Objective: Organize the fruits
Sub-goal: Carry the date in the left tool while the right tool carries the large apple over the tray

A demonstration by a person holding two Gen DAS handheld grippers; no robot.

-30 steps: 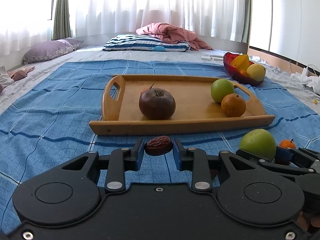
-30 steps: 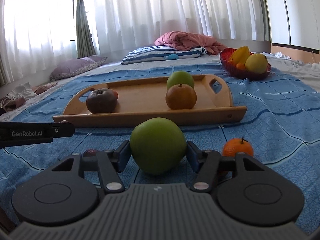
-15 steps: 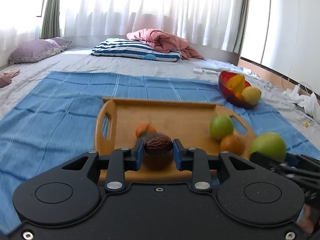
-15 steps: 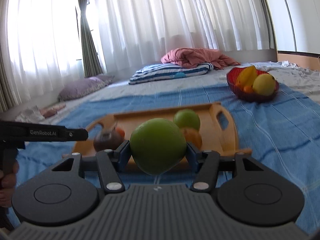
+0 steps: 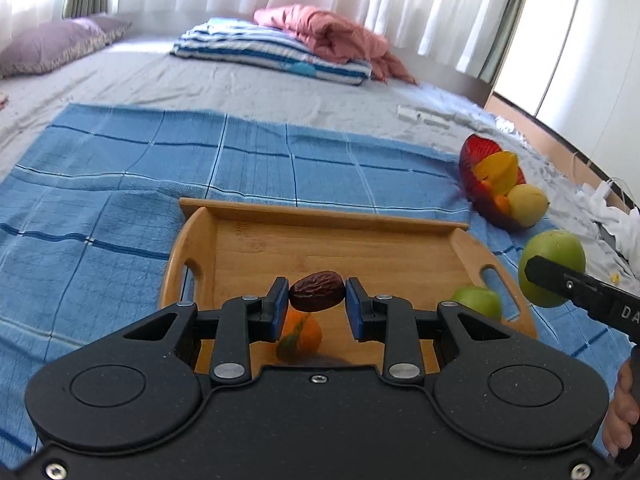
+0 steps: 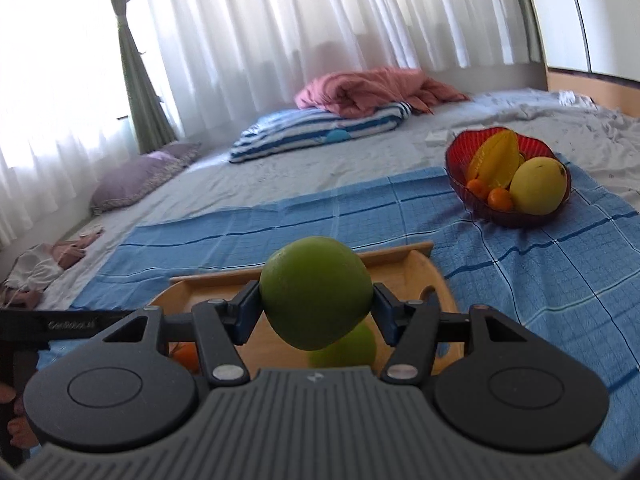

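Observation:
My left gripper is shut on a wrinkled brown date and holds it in the air over the wooden tray. A small orange fruit lies on the tray below it, and a green apple lies at the tray's right end. My right gripper is shut on a large green fruit, held above the tray; this fruit also shows in the left wrist view. Another green apple sits under it.
A red bowl with a starfruit, a yellow fruit and small oranges stands on the blue checked cloth to the far right. Striped and pink bedding and a purple pillow lie further back by the curtains.
Both grippers have risen from the cloth with their fruits and moved forward over the tray. The view now looks down on the tray.

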